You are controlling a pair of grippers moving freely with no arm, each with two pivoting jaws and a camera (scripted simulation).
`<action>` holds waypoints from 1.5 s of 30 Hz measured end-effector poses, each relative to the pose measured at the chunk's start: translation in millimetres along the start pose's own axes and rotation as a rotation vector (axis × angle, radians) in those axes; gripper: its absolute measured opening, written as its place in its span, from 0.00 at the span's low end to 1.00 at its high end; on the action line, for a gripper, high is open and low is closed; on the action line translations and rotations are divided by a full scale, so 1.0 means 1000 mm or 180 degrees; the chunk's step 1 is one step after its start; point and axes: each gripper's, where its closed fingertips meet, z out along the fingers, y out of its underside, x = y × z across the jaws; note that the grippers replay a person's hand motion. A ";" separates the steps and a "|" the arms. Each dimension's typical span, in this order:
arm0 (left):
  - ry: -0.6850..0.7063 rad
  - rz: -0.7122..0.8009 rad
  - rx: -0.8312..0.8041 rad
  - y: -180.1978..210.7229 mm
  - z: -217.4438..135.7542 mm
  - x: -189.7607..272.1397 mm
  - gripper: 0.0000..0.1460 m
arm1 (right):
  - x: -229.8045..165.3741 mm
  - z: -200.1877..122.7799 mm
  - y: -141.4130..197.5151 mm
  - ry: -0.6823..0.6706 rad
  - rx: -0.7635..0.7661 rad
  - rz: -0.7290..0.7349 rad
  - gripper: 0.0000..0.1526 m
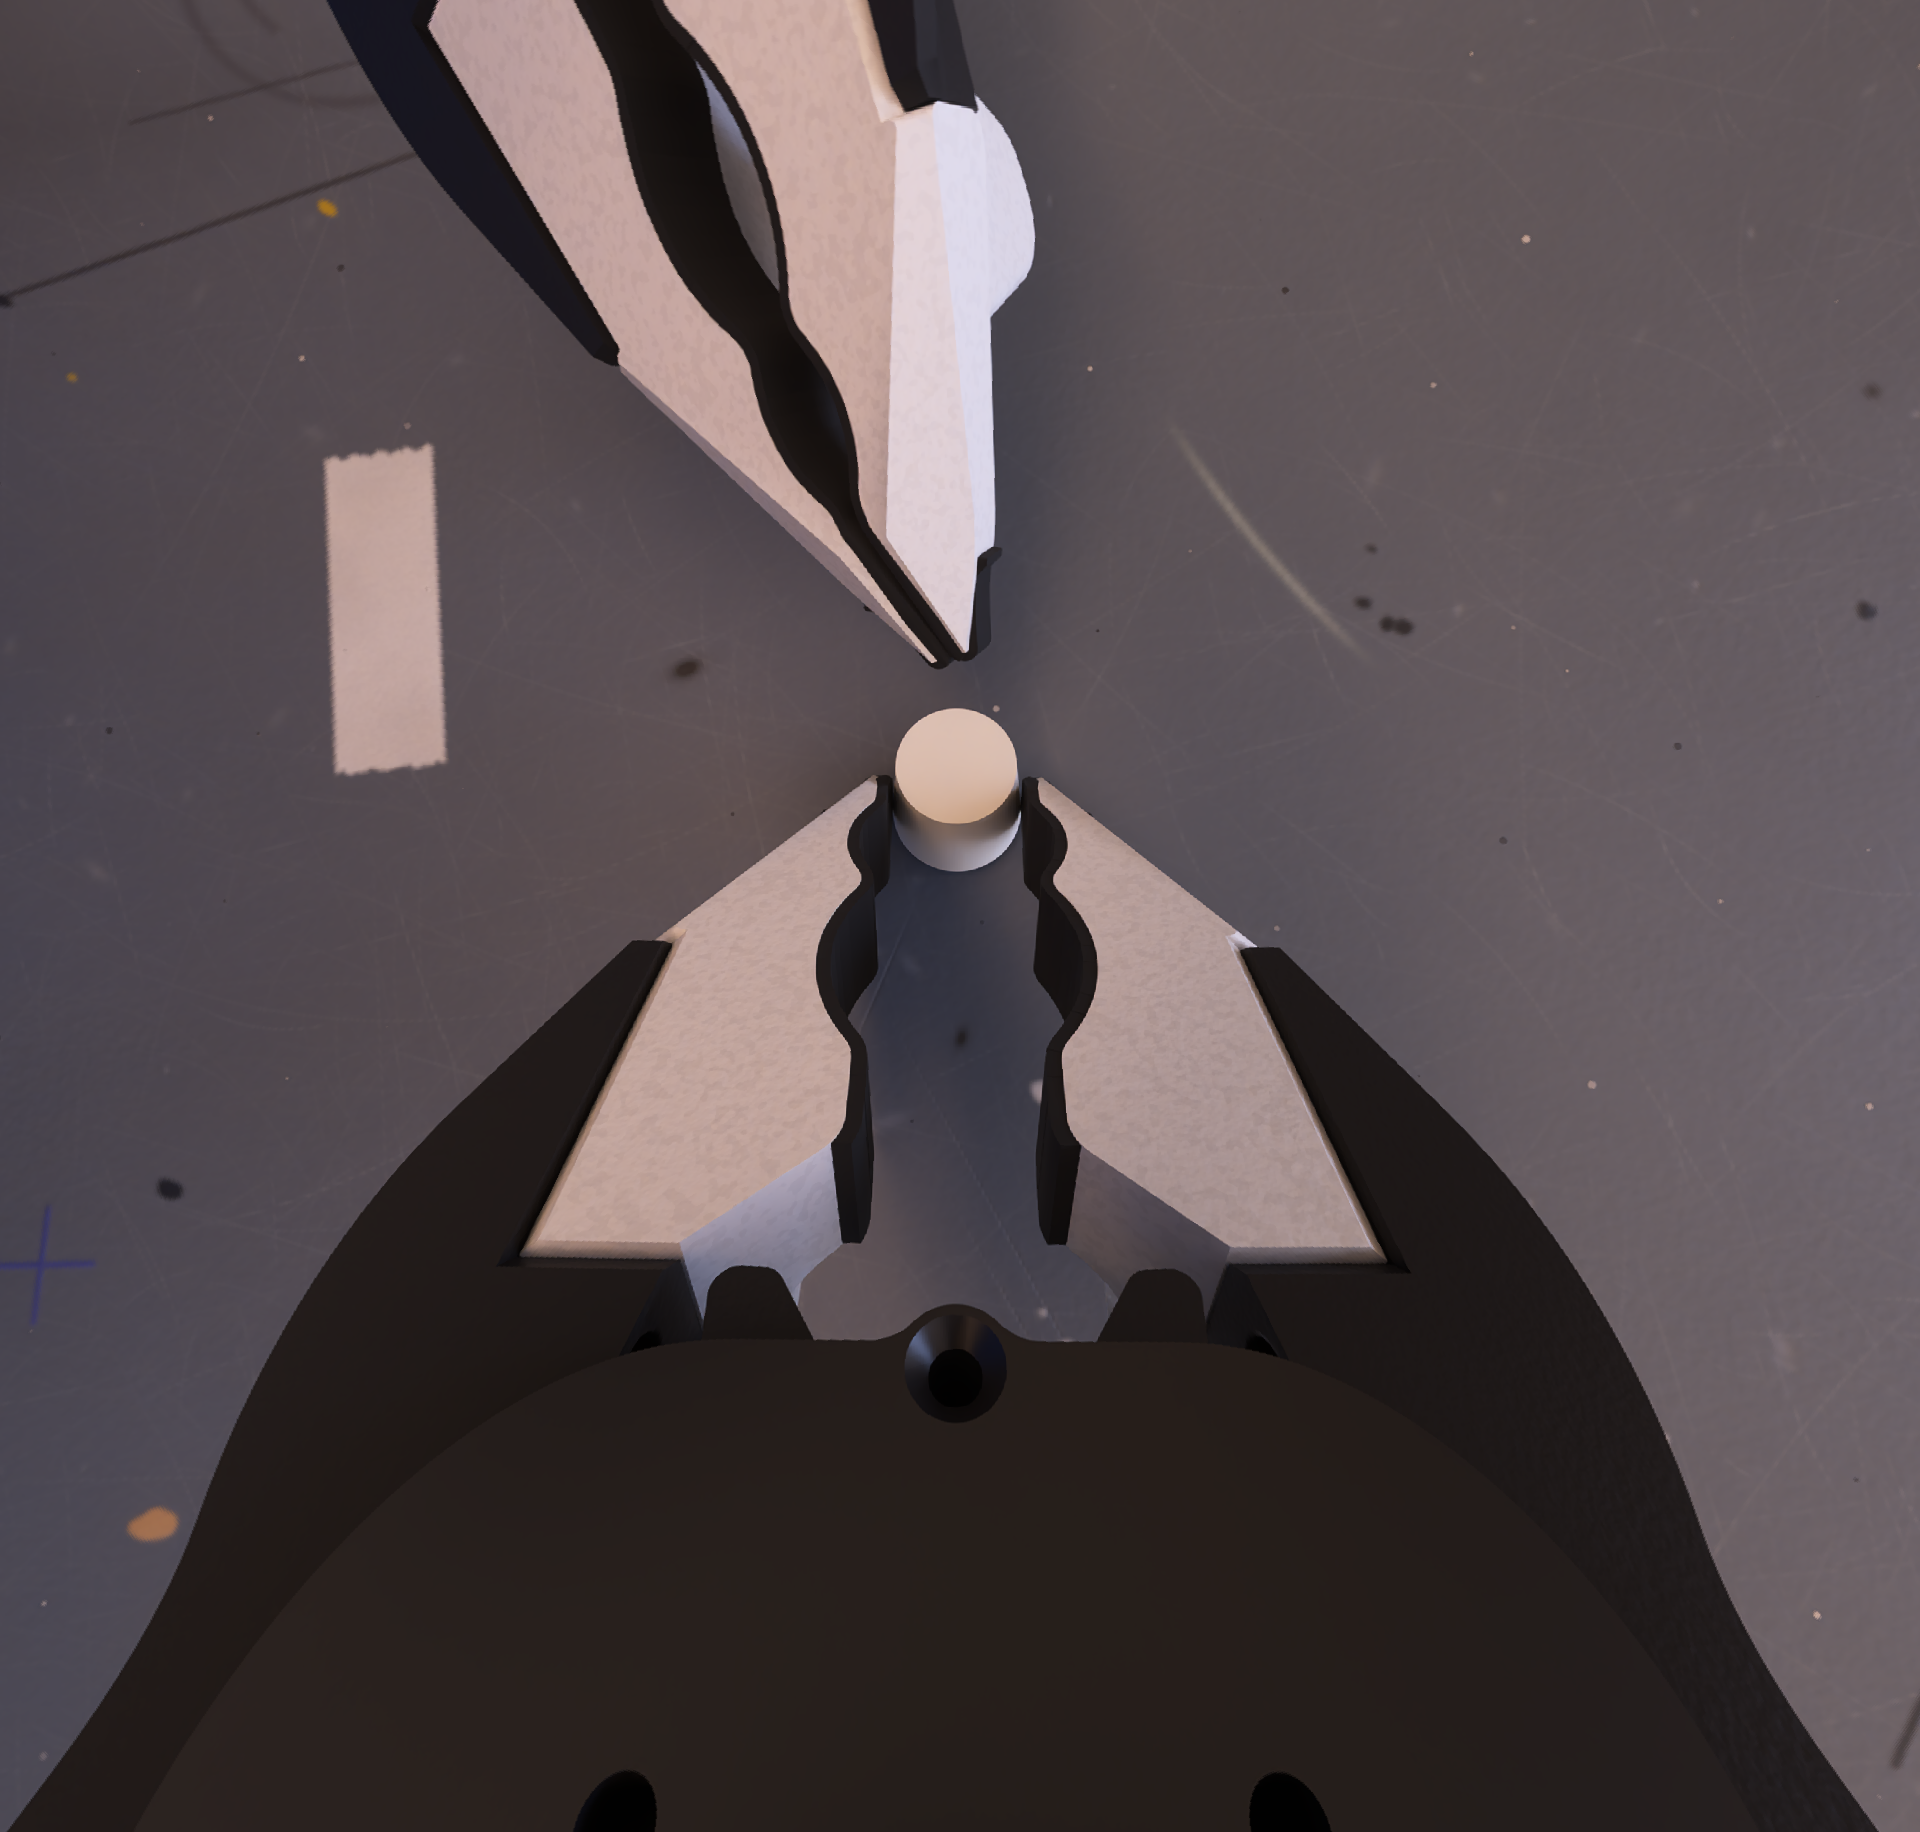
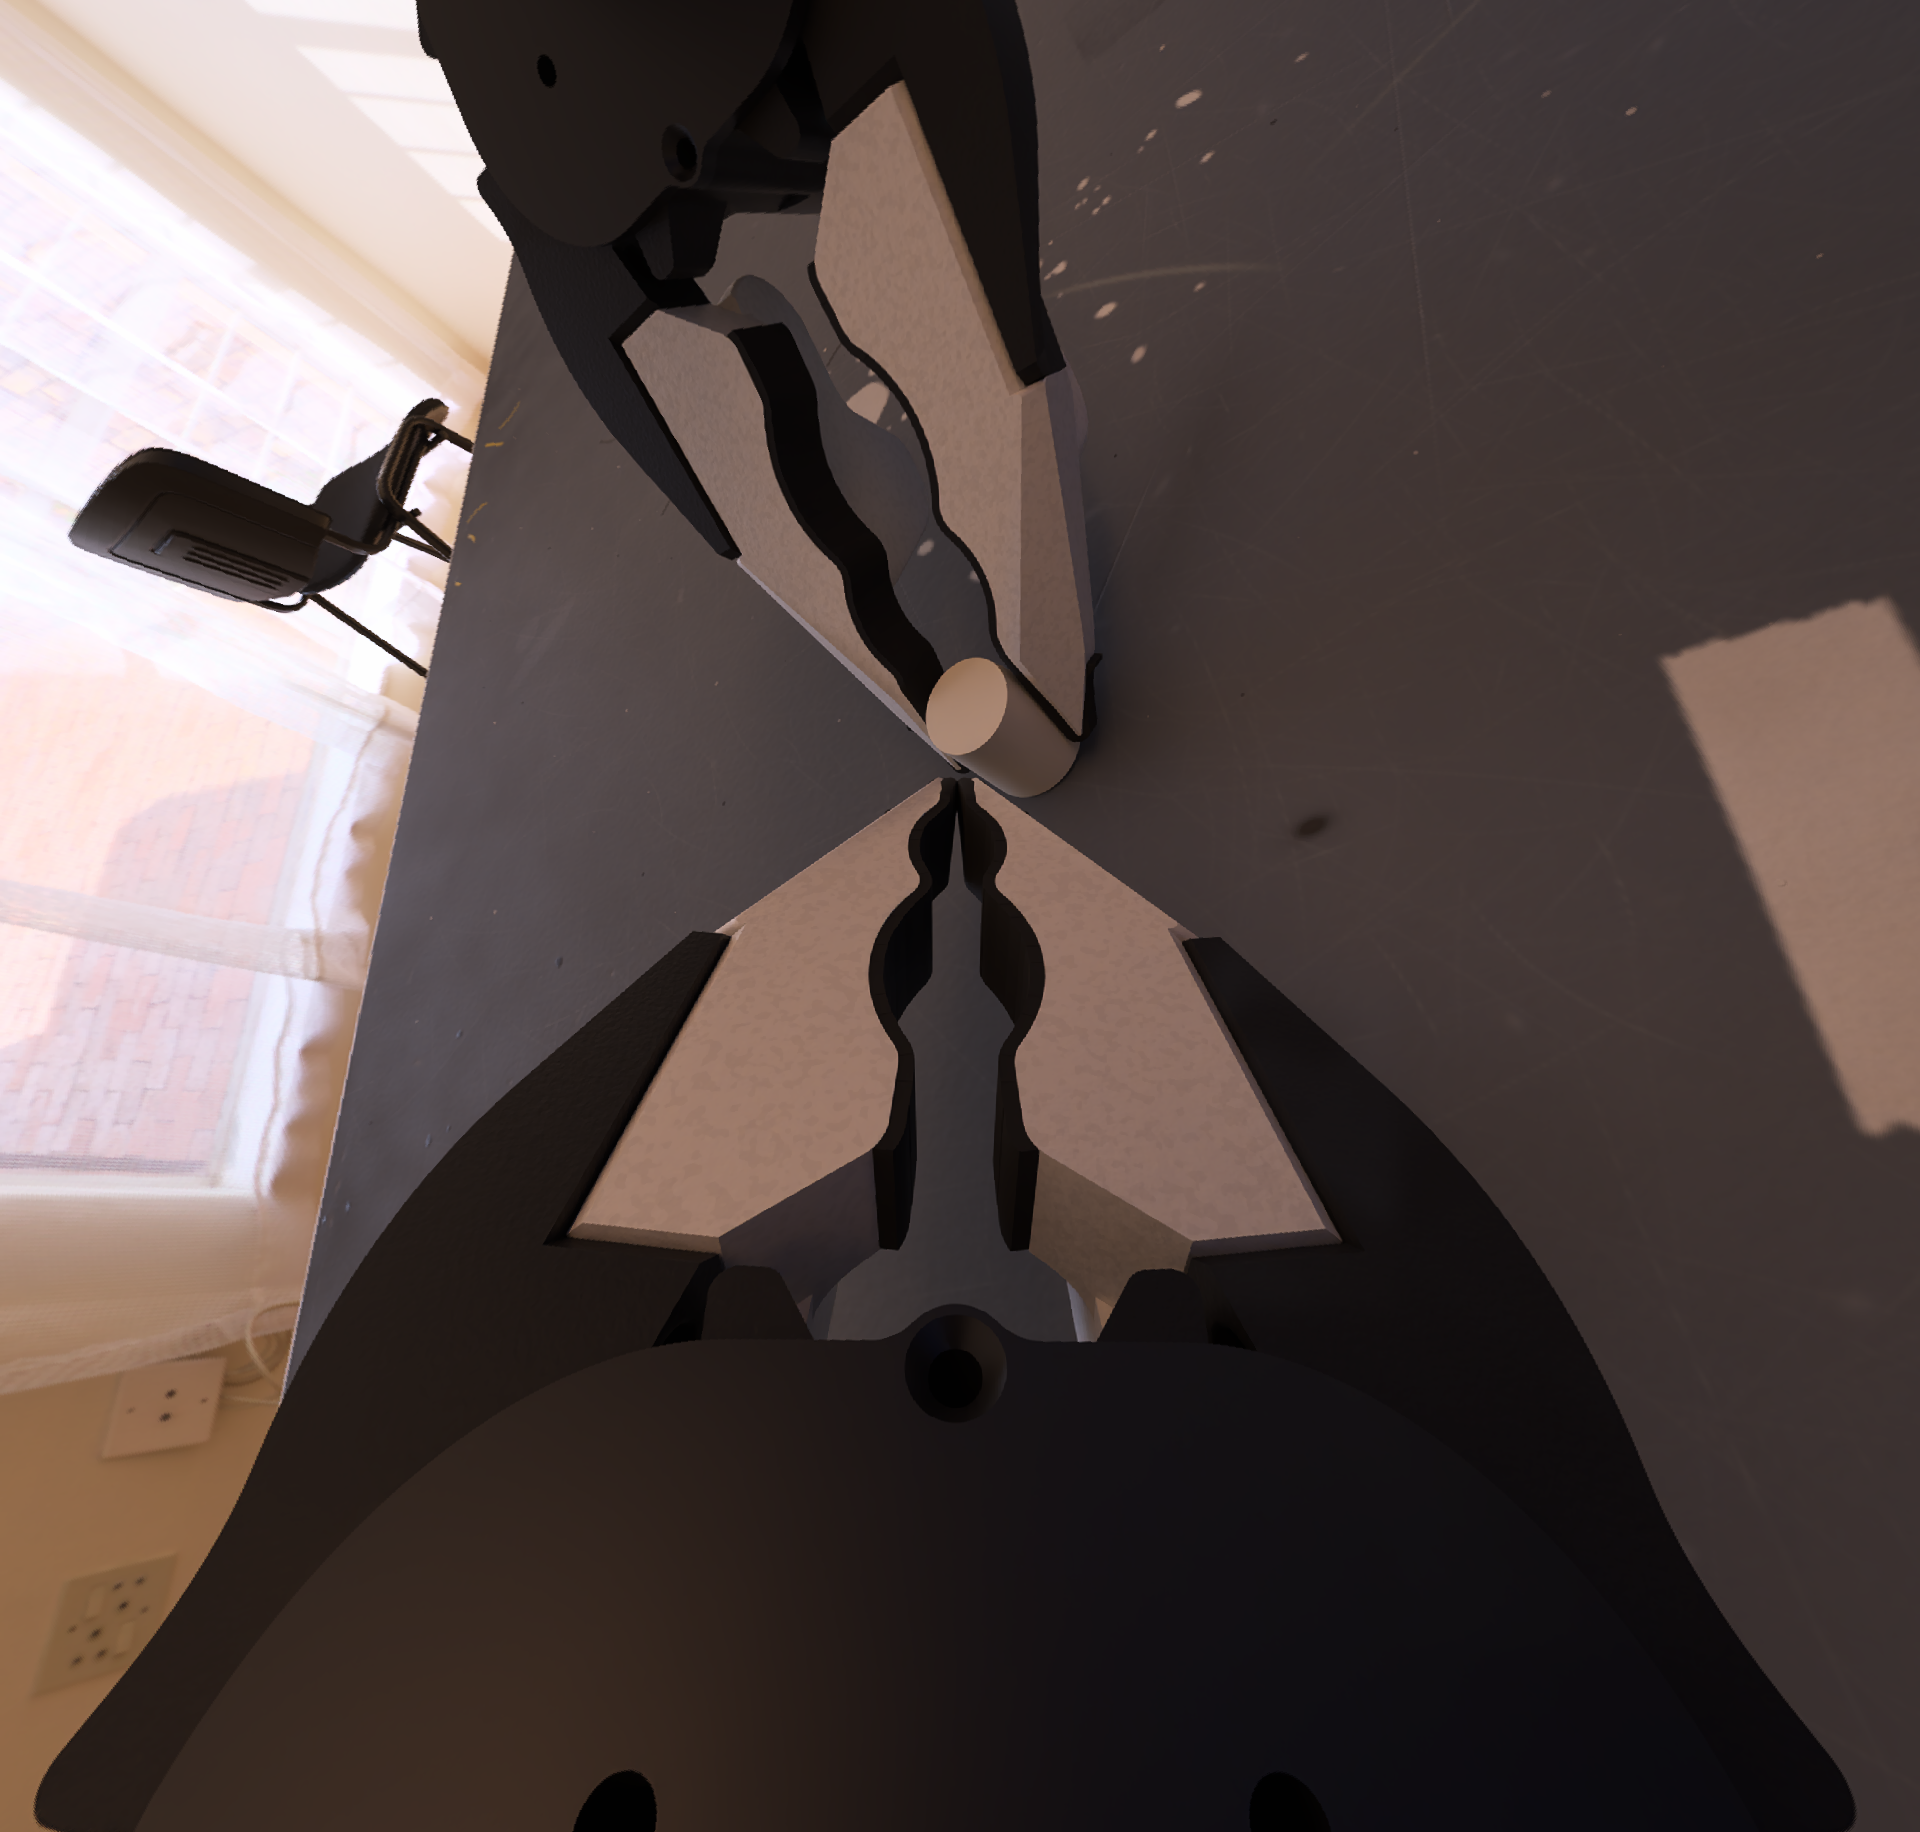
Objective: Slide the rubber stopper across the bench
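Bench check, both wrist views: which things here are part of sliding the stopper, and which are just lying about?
In the job:
- rubber stopper, upright on the bench
- left gripper, fingertips either side of the stopper
- right gripper, closed, tips just beside the stopper

Lying about:
- pale tape strip stuck on the bench
- black chair past the bench edge
- wall sockets

The rubber stopper (image 1: 956, 785) stands upright on the worktop (image 1: 1455, 847), between the left gripper's (image 1: 956, 795) jaws at their tips. The right gripper (image 1: 951, 652), jaws together, points at the stopper from its far side, just beside it. A tape strip (image 1: 384, 610) lies left of the stopper, well apart.
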 end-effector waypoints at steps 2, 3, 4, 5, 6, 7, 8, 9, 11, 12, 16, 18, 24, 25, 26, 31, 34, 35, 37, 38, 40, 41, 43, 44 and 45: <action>0.0001 0.0005 -0.0003 0.000 0.000 0.000 0.17 | 0.000 0.000 0.000 -0.0047 -0.0005 0.0039 0.00; 0.0001 0.0006 -0.0003 0.000 0.000 0.001 0.17 | 0.000 0.000 0.000 -0.0075 -0.0018 0.0057 0.00; 0.0001 0.0006 -0.0002 -0.001 0.000 0.001 0.17 | 0.000 -0.001 0.000 -0.0099 -0.0036 0.0069 0.00; 0.0001 0.0005 -0.0001 -0.001 0.000 0.001 0.17 | 0.001 -0.001 0.000 -0.0111 -0.0061 0.0080 0.00; 0.0003 0.0005 0.0002 -0.001 0.000 0.001 0.17 | 0.002 -0.001 0.001 -0.0122 -0.0088 0.0086 0.00; 0.0008 0.0007 0.0004 -0.001 0.000 0.001 0.17 | 0.003 -0.002 0.001 -0.0141 -0.0105 0.0092 0.00; 0.0014 0.0011 0.0006 -0.001 0.000 0.001 0.17 | 0.004 -0.003 0.000 -0.0173 -0.0108 0.0109 0.00; 0.0021 0.0019 0.0007 -0.001 0.000 0.001 0.17 | 0.004 -0.004 0.000 -0.0214 -0.0115 0.0133 0.00; 0.0035 0.0037 0.0005 -0.001 0.001 0.001 0.17 | 0.004 -0.004 0.000 -0.0289 -0.0148 0.0161 0.00; 0.0044 0.0045 0.0003 -0.001 0.001 0.001 0.17 | 0.004 -0.003 0.000 -0.0308 -0.0187 0.0174 0.00; 0.0086 0.0103 -0.0008 -0.001 0.001 0.002 0.17 | 0.006 -0.001 0.003 -0.0354 -0.0303 0.0277 0.00; 0.0094 0.0124 -0.0022 -0.001 0.001 0.002 0.17 | 0.007 -0.001 0.003 -0.0368 -0.0313 0.0317 0.00; 0.0095 0.0148 -0.0027 -0.001 0.001 0.002 0.17 | 0.007 0.000 0.004 -0.0401 -0.0364 0.0351 0.00; 0.0093 0.0150 -0.0026 -0.001 0.001 0.003 0.17 | 0.007 0.000 0.004 -0.0408 -0.0368 0.0354 0.00; 0.0091 0.0153 -0.0025 -0.001 0.001 0.003 0.17 | 0.007 0.000 0.004 -0.0411 -0.0371 0.0361 0.00; 0.0072 0.0172 -0.0041 -0.001 0.000 0.003 0.17 | 0.007 0.001 0.005 -0.0401 -0.0391 0.0375 0.00; 0.0067 0.0169 -0.0041 -0.001 0.000 0.003 0.17 | 0.007 0.001 0.005 -0.0403 -0.0380 0.0375 0.00; 0.0067 0.0166 -0.0040 -0.001 0.000 0.003 0.17 | 0.007 0.001 0.005 -0.0407 -0.0376 0.0375 0.00; 0.0068 0.0166 -0.0040 -0.001 0.000 0.003 0.17 | 0.007 0.001 0.005 -0.0405 -0.0369 0.0379 0.00; 0.0070 0.0164 -0.0040 -0.001 0.000 0.003 0.17 | 0.006 0.001 0.005 -0.0408 -0.0367 0.0377 0.00; 0.0070 0.0161 -0.0040 -0.001 0.000 0.003 0.17 | 0.006 0.001 0.005 -0.0410 -0.0360 0.0377 0.00; 0.0071 0.0159 -0.0040 -0.001 0.000 0.003 0.17 | 0.006 0.001 0.004 -0.0415 -0.0358 0.0376 0.00; 0.0071 0.0157 -0.0042 -0.001 0.000 0.003 0.17 | 0.006 0.000 0.004 -0.0430 -0.0340 0.0375 0.00; 0.0072 0.0157 -0.0043 -0.001 0.000 0.003 0.17 | 0.006 0.000 0.004 -0.0433 -0.0327 0.0380 0.00; 0.0072 0.0156 -0.0044 -0.001 0.000 0.003 0.17 | 0.005 0.000 0.004 -0.0438 -0.0320 0.0380 0.00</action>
